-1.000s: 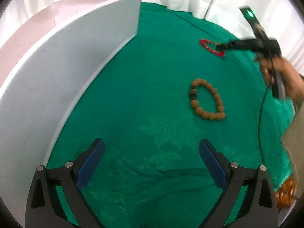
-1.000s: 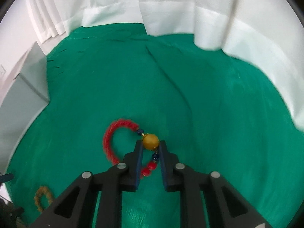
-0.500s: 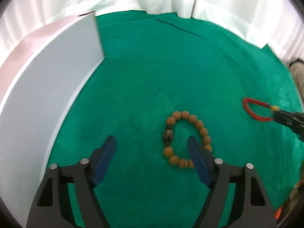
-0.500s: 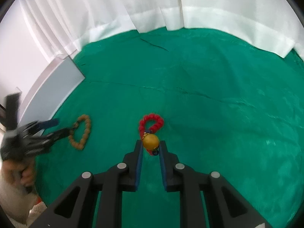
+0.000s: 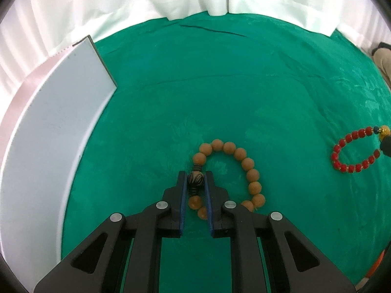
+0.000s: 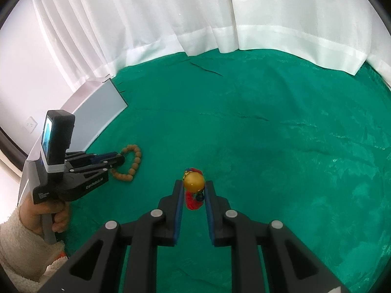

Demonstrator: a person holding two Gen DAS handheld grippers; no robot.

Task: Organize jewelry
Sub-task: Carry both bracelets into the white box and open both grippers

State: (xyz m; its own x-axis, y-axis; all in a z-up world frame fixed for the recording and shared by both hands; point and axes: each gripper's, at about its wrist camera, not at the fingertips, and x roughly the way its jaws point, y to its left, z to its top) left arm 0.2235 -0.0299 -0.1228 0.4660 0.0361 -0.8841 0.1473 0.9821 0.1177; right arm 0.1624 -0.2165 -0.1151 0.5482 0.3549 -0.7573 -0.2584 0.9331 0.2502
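Note:
A brown wooden bead bracelet (image 5: 246, 164) lies on the green cloth (image 5: 220, 92). My left gripper (image 5: 195, 179) is shut on its dark striped bead (image 5: 195, 180). The bracelet also shows in the right wrist view (image 6: 133, 161), with the left gripper (image 6: 119, 159) on it. My right gripper (image 6: 193, 185) is shut on the gold bead (image 6: 193, 183) of a red bead bracelet (image 6: 193, 201), which hangs between its fingers. In the left wrist view the red bracelet (image 5: 352, 153) shows at the far right, held by its gold bead (image 5: 385, 130).
A white box with a grey-white panel (image 5: 48, 127) stands on the left side of the cloth; it also shows in the right wrist view (image 6: 100, 107). White curtains (image 6: 195, 19) hang behind the table. The person's hand (image 6: 44, 212) holds the left gripper's handle.
My left gripper has come down over the brown bracelet and shut on its dark striped bead. My right gripper, still holding the red bracelet, has swung left toward the brown one.

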